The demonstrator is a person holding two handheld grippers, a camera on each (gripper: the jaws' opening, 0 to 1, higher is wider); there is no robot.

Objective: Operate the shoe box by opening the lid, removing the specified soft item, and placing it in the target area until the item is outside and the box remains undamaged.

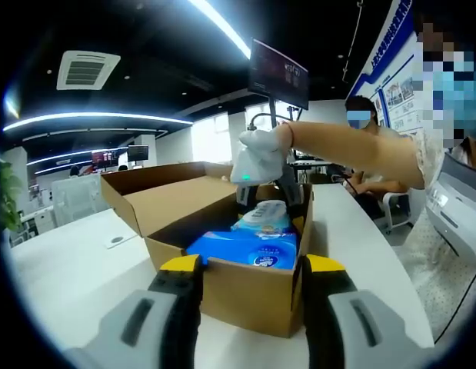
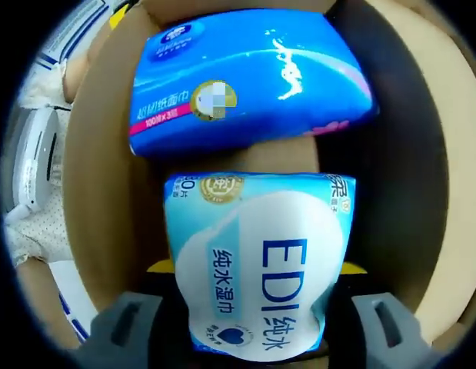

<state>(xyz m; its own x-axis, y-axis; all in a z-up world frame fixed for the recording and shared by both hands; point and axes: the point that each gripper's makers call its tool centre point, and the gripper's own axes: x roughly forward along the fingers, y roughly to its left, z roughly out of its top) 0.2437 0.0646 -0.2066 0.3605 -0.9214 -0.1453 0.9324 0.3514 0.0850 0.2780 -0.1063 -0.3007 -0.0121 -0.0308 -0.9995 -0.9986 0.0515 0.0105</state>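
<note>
An open cardboard shoe box (image 1: 245,296) stands on a white table (image 1: 61,277), its lid (image 1: 157,175) folded back at the left. Inside lie a dark blue tissue pack (image 1: 249,250) (image 2: 245,77) and a light blue wet-wipe pack (image 1: 262,217) (image 2: 261,261). My left gripper (image 1: 251,264) is open just in front of the box's near wall. A gloved hand (image 1: 261,154) holds my right gripper (image 1: 287,188) down inside the box. In the right gripper view, that gripper (image 2: 257,267) stands open with its yellow tips on either side of the wipe pack.
A small round fitting (image 1: 117,240) sits on the table left of the box. A person (image 1: 361,123) sits behind the table at the back right. A screen (image 1: 277,73) hangs overhead. The box walls (image 2: 91,192) close in around both packs.
</note>
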